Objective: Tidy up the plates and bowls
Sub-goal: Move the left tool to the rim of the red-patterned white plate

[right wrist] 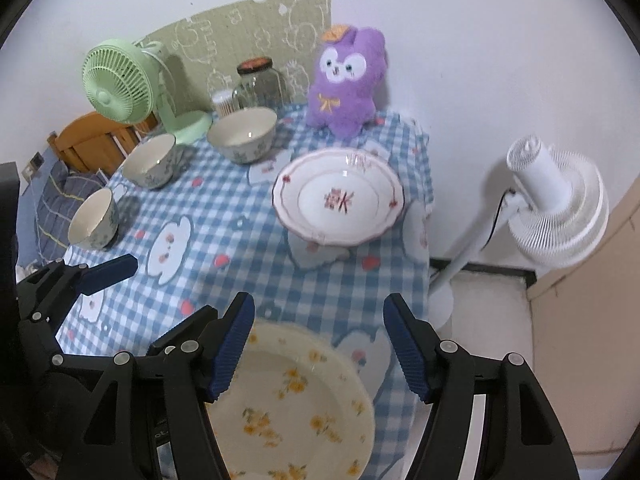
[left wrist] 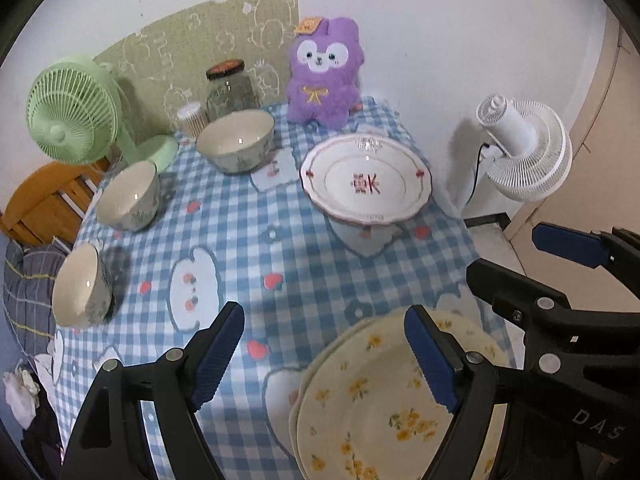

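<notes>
Two cream plates with yellow flowers [left wrist: 372,404] lie stacked at the near edge of the blue checked tablecloth [left wrist: 256,240]. My left gripper [left wrist: 326,356] hangs open above their left rim, holding nothing. My right gripper [right wrist: 320,352] is open too, over the same flowered plates [right wrist: 292,404], with nothing between its pads. One of its fingers [left wrist: 568,244] shows at the right of the left wrist view. A white plate with red trim [left wrist: 366,180] [right wrist: 338,198] sits far right. Three floral bowls [left wrist: 236,140] [left wrist: 128,196] [left wrist: 80,292] line the left side.
At the back stand a purple plush toy [left wrist: 324,76], a glass jar [left wrist: 232,88], a small toothpick holder [left wrist: 192,120] and a green fan [left wrist: 72,116]. A white floor fan [right wrist: 556,208] stands right of the table's edge. A wooden chair [right wrist: 88,140] is at the left.
</notes>
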Tool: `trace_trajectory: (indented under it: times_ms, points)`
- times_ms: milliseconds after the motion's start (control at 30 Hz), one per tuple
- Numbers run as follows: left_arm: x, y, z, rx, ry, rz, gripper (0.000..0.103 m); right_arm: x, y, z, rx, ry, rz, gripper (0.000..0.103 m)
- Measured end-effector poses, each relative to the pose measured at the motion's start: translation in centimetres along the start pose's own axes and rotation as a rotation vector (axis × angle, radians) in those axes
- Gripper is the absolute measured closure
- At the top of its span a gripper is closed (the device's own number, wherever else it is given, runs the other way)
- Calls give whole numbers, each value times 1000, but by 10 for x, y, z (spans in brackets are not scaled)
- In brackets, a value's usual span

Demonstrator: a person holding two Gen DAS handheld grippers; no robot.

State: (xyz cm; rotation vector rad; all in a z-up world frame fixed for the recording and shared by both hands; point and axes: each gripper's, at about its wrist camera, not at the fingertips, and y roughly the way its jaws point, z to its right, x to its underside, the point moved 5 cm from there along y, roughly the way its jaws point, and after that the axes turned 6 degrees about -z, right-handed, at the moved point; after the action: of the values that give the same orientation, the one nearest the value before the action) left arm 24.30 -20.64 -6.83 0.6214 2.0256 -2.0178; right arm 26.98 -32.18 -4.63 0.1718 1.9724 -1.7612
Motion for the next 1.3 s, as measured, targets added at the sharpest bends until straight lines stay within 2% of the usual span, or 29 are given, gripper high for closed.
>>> trace_trajectory:
  times_ms: [200, 367, 733, 867, 1067, 1300]
  points:
    - [-30, 7, -3, 43, -17, -25, 19, -30, 3, 11, 24, -20, 22, 33]
    - [-52, 16, -2, -10, 6, -5, 19, -48, 15, 16, 72, -58, 13, 33]
    - [-96, 50, 2, -1, 35, 6, 20, -85, 54, 41, 82, -41, -3, 33]
    - [-110, 66, 6, -72, 81, 51, 21, -92, 76, 48, 80, -44, -24, 33]
    - [-120, 96, 5, -53, 72, 19, 22, -100, 104, 57, 62, -27, -45, 33]
    - [-131, 129, 9, -35, 79, -17, 30, -109, 135, 64, 59, -33, -66, 33]
